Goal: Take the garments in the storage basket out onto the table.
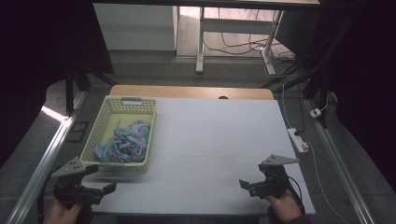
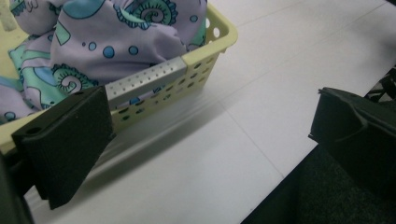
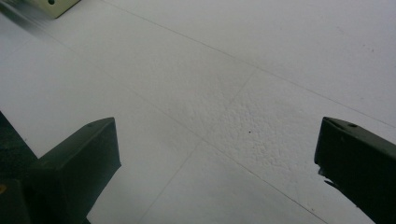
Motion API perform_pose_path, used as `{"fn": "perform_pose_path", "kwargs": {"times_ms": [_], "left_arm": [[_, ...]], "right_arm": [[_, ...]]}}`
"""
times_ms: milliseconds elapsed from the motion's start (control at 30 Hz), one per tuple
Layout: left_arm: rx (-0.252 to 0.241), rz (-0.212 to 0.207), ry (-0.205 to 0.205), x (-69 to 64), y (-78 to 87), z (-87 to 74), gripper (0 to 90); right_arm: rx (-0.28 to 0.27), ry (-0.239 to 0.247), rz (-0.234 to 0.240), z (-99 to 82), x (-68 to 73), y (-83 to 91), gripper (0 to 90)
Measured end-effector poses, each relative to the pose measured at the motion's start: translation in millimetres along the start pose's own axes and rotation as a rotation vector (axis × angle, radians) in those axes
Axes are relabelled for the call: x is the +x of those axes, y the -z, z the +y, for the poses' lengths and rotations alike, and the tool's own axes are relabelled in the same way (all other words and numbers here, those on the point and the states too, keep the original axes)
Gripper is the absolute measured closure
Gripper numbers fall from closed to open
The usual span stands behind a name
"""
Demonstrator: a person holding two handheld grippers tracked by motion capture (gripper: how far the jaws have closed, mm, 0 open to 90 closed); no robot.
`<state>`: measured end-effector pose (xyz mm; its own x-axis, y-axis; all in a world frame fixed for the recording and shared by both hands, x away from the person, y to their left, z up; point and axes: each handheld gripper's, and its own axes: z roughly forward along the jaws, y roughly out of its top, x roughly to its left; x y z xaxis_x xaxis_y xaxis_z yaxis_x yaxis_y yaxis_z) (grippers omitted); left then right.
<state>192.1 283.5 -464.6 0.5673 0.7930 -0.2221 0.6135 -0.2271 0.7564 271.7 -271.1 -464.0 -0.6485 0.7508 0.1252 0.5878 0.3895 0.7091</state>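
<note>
From above we see a yellow basket (image 1: 100,133) at the left of the white tabletop (image 1: 210,135), with a purple patterned cloth (image 1: 125,142) lying inside it. Our left hand-held gripper (image 1: 98,179) hovers just beside the basket's near corner, jaws spread and empty. Our right hand-held gripper (image 1: 250,184) sits well apart at the near right edge, also released.

In the left gripper view the cloth (image 2: 116,42) fills the basket (image 2: 205,60), whose rim lies beside the left jaw.

In the right gripper view the wide jaws frame bare tabletop (image 3: 224,84).
</note>
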Motion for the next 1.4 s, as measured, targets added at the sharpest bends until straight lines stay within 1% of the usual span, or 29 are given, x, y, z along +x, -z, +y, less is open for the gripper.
{"fn": "perform_pose_path", "kwargs": {"times_ms": [67,133,167,267,333,433,533,600,667,700,733,767,800,833,900,933,1000,1033,1067,1167,1300,1333,1400], "left_arm": [[0.007,-0.002,-0.018,-0.1,-1.3,2.6,0.0],[0.007,-0.014,-0.044,0.3,-3.4,5.2,0.0],[0.007,-0.014,-0.044,0.3,-3.4,5.2,0.0],[0.009,-0.032,-0.06,2.0,-6.2,9.2,0.0],[0.009,-0.032,-0.063,3.4,-7.6,11.4,0.0],[0.011,-0.034,-0.049,8.4,-10.7,15.5,0.0],[0.018,-0.04,-0.048,10.6,-13.2,18.1,0.0],[0.03,-0.03,-0.048,13.0,-17.2,22.6,0.0],[0.05,0.005,-0.03,14.6,-18.9,26.3,0.0],[0.05,0.005,-0.03,14.6,-18.9,26.3,0.0],[0.059,0.027,-0.022,16.4,-20.2,30.1,0.0],[0.059,0.027,-0.022,16.4,-20.2,30.1,0.0],[0.076,0.035,-0.017,18.3,-22.3,34.9,0.0],[0.083,0.043,-0.022,19.1,-23.4,37.4,0.0],[0.086,0.044,-0.024,19.6,-25.0,39.8,0.0],[0.09,0.04,-0.035,21.7,-28.6,44.7,0.0],[0.092,0.038,-0.042,24.1,-32.6,49.3,0.0],[0.092,0.038,-0.042,24.1,-32.6,49.3,0.0],[0.097,0.044,-0.05,25.9,-37.0,53.3,0.0],[0.106,0.049,-0.056,28.0,-40.7,57.1,0.0],[0.121,0.039,-0.066,37.0,-48.6,67.7,0.0],[0.121,0.039,-0.066,37.0,-48.6,67.7,0.0],[0.128,0.032,-0.076,42.6,-54.2,76.0,0.0]], "right_arm": [[0.004,0.002,0.0,0.1,0.1,-0.2,0.2],[0.011,0.002,0.002,0.4,0.1,-0.8,0.2],[0.011,0.002,0.002,0.4,0.2,-1.2,0.2],[0.014,0.006,0.001,0.4,0.7,-1.4,0.2],[0.014,0.007,0.002,0.3,0.7,-1.4,0.2],[0.014,0.006,0.004,0.3,0.4,-1.3,0.2],[0.014,0.006,0.005,0.4,0.3,-1.5,0.2],[0.015,0.009,0.003,0.4,0.4,-1.7,0.2],[0.017,0.01,0.002,0.5,0.7,-1.8,0.2],[0.018,0.01,0.003,0.5,0.8,-1.9,0.2],[0.019,0.009,0.003,0.6,1.0,-1.9,0.2],[0.02,0.01,0.003,0.6,1.0,-2.1,0.2],[0.021,0.01,0.004,0.7,1.0,-2.2,0.2],[0.022,0.01,0.004,0.7,1.0,-2.2,0.2],[0.023,0.01,0.001,0.8,1.0,-2.2,0.2],[0.024,0.01,0.004,0.8,0.9,-2.2,0.2],[0.024,0.01,0.001,0.8,1.0,-2.3,0.2],[0.024,0.01,0.001,0.8,1.0,-2.3,0.2],[0.024,0.01,0.002,0.8,1.0,-2.4,0.2],[0.025,0.011,0.003,0.8,1.0,-2.4,0.2],[0.027,0.013,0.004,0.9,1.1,-2.8,0.2],[0.028,0.015,0.004,0.9,1.1,-2.8,0.2],[0.029,0.015,0.004,1.0,1.3,-3.1,0.3]]}}
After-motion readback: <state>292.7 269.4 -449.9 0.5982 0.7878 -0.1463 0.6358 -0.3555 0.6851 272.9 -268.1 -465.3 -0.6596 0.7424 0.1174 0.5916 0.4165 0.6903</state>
